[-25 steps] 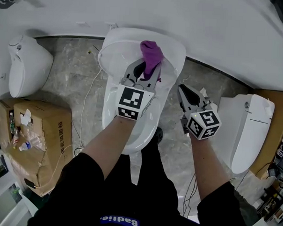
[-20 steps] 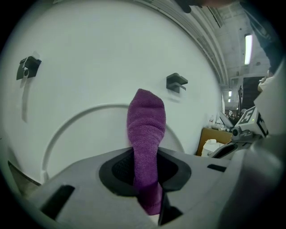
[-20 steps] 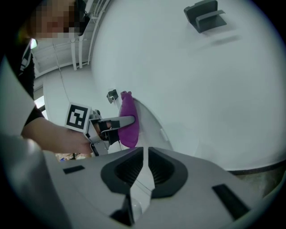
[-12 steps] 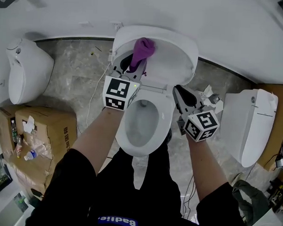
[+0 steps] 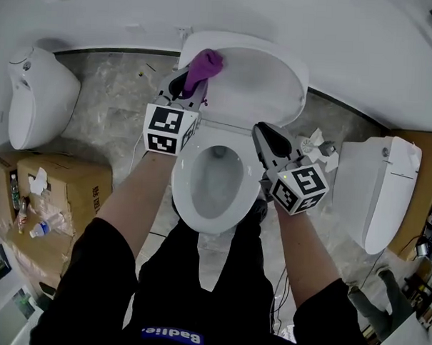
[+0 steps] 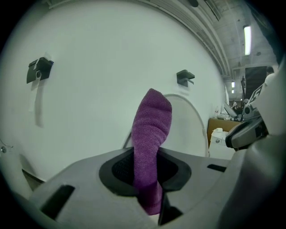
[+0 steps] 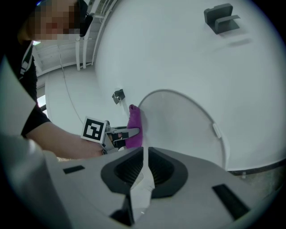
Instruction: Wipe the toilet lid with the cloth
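The white toilet stands with its lid (image 5: 256, 80) raised against the wall and the bowl (image 5: 212, 182) open below it. My left gripper (image 5: 193, 88) is shut on a purple cloth (image 5: 203, 63), which sticks up past the jaws and lies against the lid's upper left edge. In the left gripper view the cloth (image 6: 152, 129) rises between the pads, with the lid (image 6: 190, 129) behind it. My right gripper (image 5: 264, 138) hovers over the seat's right side near the hinge, jaws nearly closed; only a white sliver shows between them. From there I see the lid (image 7: 178, 129), the cloth (image 7: 134, 127) and the left gripper (image 7: 120, 133).
A second toilet (image 5: 37, 99) stands at the left and a third (image 5: 376, 197) at the right. A cardboard box (image 5: 65, 197) with bottles and scraps sits at the lower left. Crumpled white paper (image 5: 319, 145) and a cable (image 5: 137, 140) lie on the stone floor.
My left gripper has carried the cloth from the middle of the lid to its upper left edge. My right gripper has shifted left, closer to the hinge.
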